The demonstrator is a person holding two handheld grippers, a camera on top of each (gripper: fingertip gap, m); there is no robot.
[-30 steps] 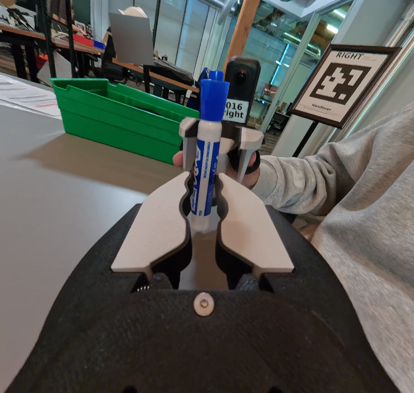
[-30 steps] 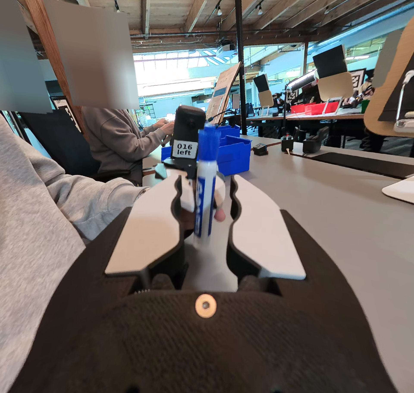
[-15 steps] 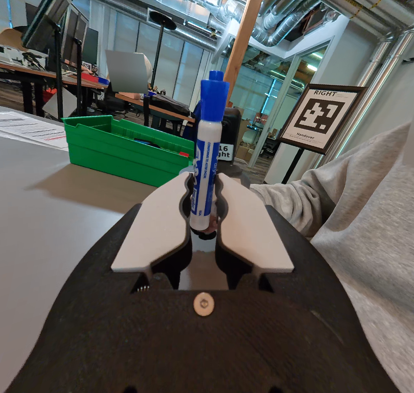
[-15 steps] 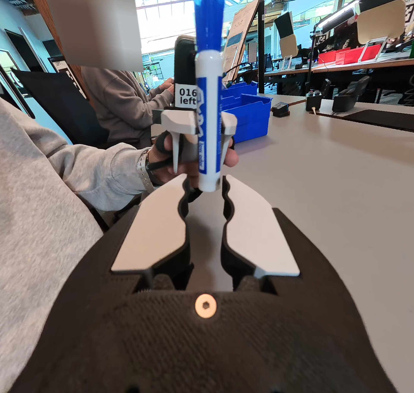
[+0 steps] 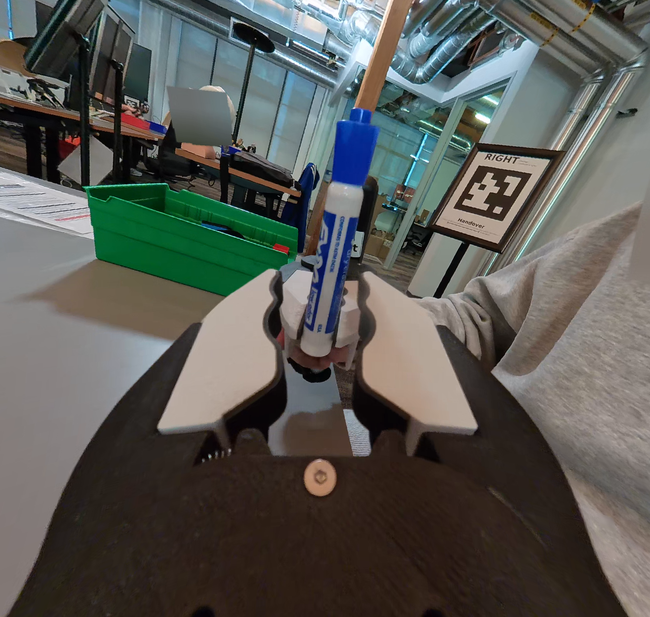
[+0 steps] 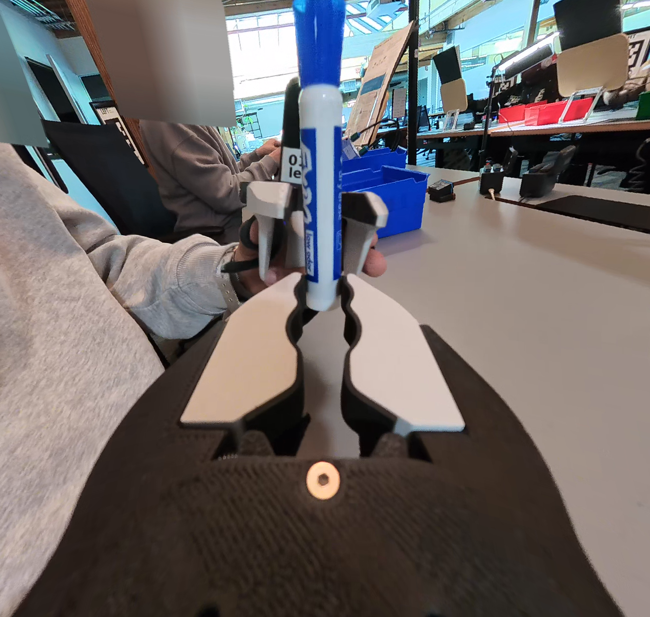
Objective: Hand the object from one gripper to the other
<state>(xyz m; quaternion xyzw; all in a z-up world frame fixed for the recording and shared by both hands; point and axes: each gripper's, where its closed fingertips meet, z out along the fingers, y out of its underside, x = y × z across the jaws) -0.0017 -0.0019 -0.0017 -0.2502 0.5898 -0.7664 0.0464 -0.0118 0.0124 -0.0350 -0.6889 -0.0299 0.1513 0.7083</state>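
Note:
A blue-capped white marker (image 5: 343, 220) stands upright, cap up. My right gripper (image 6: 322, 287) is shut on the marker's (image 6: 320, 136) lower end. In the left wrist view the right gripper (image 5: 320, 318) shows beyond my fingers, clamped on the marker's base. My left gripper (image 5: 320, 283) is open, its jaws spread wide on either side of the marker without touching it. In the right wrist view the left gripper (image 6: 318, 209) faces me, its fingers apart around the marker's barrel. Both grippers hang above the grey table (image 6: 510, 301).
A green bin (image 5: 169, 234) stands on the table behind the marker, a printed sheet (image 5: 38, 202) to its left. A framed sign (image 5: 492, 195) stands at the right. Blue bins (image 6: 387, 192) sit behind the left gripper. A grey-sleeved arm (image 6: 158, 269) and a seated person (image 6: 200, 174) are on the left. The tips of both grippers are at nearly the same place.
One second ago my left gripper gripped the marker and my right was open around it. My right gripper has closed on the lower end and my left jaws have spread open.

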